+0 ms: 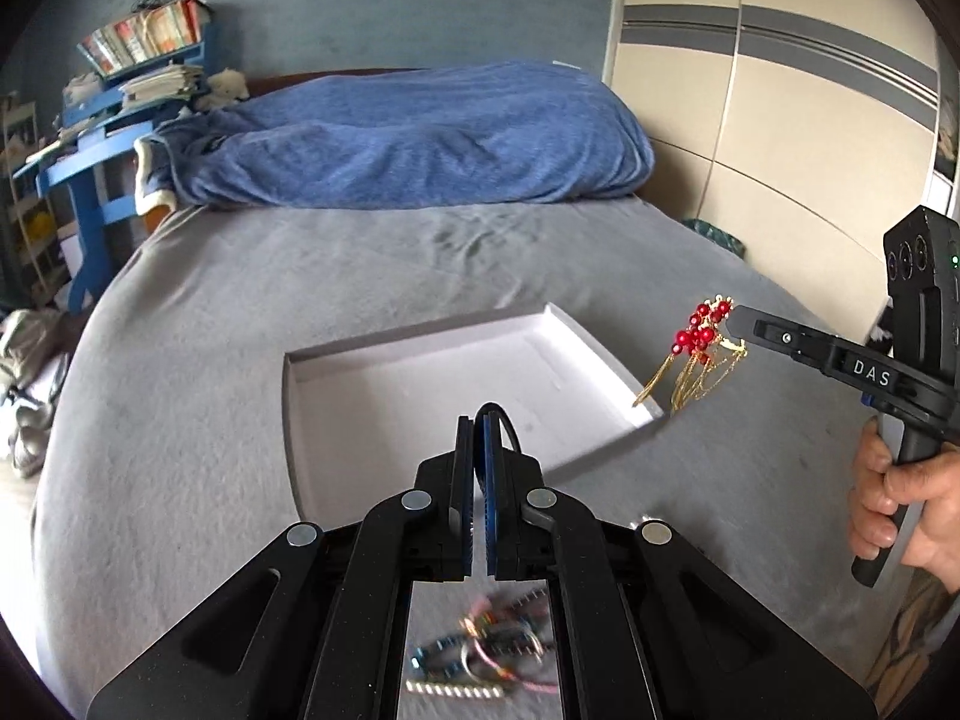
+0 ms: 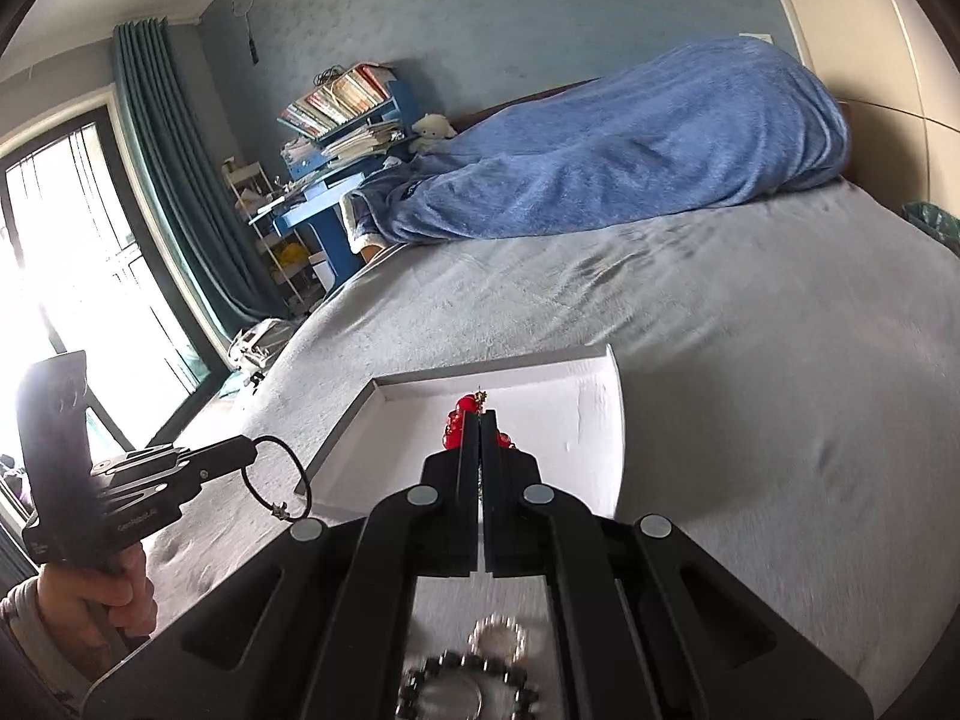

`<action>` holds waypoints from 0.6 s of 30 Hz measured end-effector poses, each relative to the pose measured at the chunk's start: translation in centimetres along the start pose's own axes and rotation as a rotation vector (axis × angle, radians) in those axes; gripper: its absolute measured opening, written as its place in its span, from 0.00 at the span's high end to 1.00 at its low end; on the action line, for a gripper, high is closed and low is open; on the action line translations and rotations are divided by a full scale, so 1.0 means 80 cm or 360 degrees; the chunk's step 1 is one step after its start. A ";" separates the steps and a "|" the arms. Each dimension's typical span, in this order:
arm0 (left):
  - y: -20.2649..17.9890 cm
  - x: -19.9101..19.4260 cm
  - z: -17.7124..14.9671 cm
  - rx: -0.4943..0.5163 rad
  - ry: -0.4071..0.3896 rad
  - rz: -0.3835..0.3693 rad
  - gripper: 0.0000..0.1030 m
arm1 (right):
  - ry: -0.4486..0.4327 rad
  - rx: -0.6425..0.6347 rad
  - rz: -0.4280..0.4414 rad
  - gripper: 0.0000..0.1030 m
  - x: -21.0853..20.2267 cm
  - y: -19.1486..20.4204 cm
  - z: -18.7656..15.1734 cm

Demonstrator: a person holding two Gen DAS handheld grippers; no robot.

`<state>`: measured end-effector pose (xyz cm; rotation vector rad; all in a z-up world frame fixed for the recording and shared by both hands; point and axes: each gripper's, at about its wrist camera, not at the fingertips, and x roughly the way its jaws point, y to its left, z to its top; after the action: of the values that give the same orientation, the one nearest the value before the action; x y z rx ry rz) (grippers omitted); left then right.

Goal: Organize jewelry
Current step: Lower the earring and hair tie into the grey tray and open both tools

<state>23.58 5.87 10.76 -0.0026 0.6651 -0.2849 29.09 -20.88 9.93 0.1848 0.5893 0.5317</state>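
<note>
A shallow white box lid (image 1: 420, 372) lies open on the grey bed; it also shows in the right wrist view (image 2: 558, 420). My left gripper (image 1: 478, 420) is shut on a thin black cord ring (image 2: 276, 477), held above the box's near edge. My right gripper (image 2: 481, 414) is shut on a red bead ornament with gold chain tassels (image 1: 702, 336), held in the air just right of the box's right corner. My right gripper also shows in the left wrist view (image 1: 735, 324).
Loose bracelets (image 1: 480, 648) lie on the bed under my left gripper. A dark bead bracelet (image 2: 468, 684) and a silver one (image 2: 498, 636) lie under my right gripper. A blue blanket heap (image 1: 408, 138) lies at the bed's head. A wardrobe (image 1: 780, 90) stands at the right.
</note>
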 end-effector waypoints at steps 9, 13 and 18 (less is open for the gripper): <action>0.048 0.073 -0.004 -0.0118 0.0084 0.0063 0.97 | 0.0123 0.0028 -0.0025 1.00 0.076 -0.030 -0.007; 0.066 0.100 -0.013 -0.0152 0.0148 0.0098 0.97 | 0.0205 0.0009 -0.0066 1.00 0.099 -0.037 -0.022; 0.081 0.124 -0.033 -0.0202 0.0247 0.0137 0.97 | 0.0292 0.0048 -0.0116 0.99 0.117 -0.053 -0.036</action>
<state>31.10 9.75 2.01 -0.0738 0.8346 -0.1602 35.76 -19.49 1.74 0.1433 0.7803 0.4724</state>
